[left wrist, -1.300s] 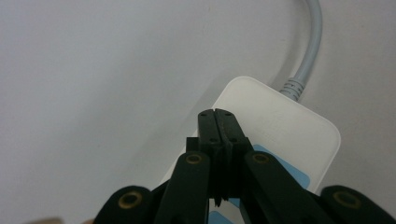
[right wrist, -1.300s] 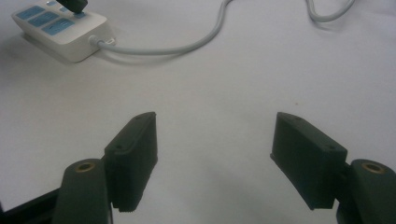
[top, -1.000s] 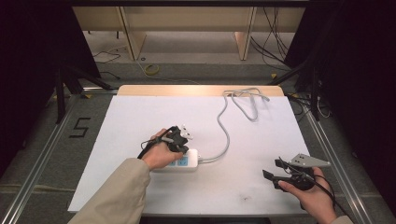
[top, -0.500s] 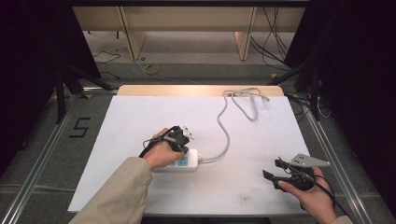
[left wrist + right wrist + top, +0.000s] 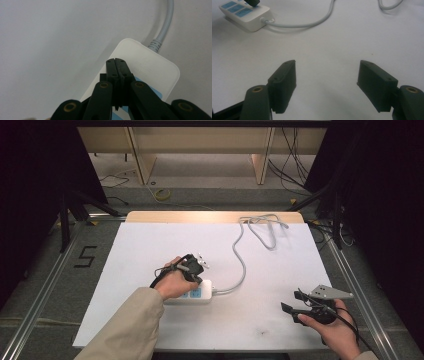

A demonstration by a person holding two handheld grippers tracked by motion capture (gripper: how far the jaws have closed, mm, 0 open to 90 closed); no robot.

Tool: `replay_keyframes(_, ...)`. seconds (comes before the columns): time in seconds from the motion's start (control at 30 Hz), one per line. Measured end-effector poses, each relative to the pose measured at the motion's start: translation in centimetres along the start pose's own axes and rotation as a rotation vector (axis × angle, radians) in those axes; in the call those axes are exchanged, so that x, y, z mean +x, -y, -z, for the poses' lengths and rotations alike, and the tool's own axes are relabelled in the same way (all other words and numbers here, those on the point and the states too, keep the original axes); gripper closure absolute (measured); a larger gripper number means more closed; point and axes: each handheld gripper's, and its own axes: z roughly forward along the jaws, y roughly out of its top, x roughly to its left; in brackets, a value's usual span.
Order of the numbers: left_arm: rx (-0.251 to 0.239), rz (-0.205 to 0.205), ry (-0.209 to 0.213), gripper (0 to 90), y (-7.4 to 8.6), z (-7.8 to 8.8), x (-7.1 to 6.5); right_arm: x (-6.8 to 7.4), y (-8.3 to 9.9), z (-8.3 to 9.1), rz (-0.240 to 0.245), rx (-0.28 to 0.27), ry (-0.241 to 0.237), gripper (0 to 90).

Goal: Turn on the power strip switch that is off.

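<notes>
A white power strip with blue sockets lies on the white table top, left of centre. Its grey cable runs back to a loose coil at the far edge. My left gripper is held over the strip's cable end, jaws pressed together with nothing between them. In the left gripper view the shut tips sit just above the strip's white casing, near where the cable enters. My right gripper stands open at the front right, well apart from the strip.
The cable's coil lies at the back right by the wooden table edge. Metal frame rails run along both sides. Black stands and loose cables crowd the floor behind the table.
The right gripper has drifted slightly to the left. The left gripper stays over the power strip.
</notes>
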Motion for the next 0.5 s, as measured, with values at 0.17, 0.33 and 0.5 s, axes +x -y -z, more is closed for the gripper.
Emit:
replay_keyframes(0.17, -0.005, -0.005, -0.002, 89.9, 0.01, 0.00, 0.07, 0.01, -0.01, 0.01, 0.001, 0.000, 0.000, 31.4)
replay_keyframes(0.33, -0.003, -0.003, 0.001, 89.9, -0.03, 0.00, 0.17, 0.00, 0.00, 0.00, 0.000, 0.000, -0.001, 31.4)
replay_keyframes(0.5, -0.001, -0.001, -0.005, 89.9, -0.10, -0.07, 0.02, 0.00, 0.00, 0.00, 0.003, 0.001, -0.001, 31.4)
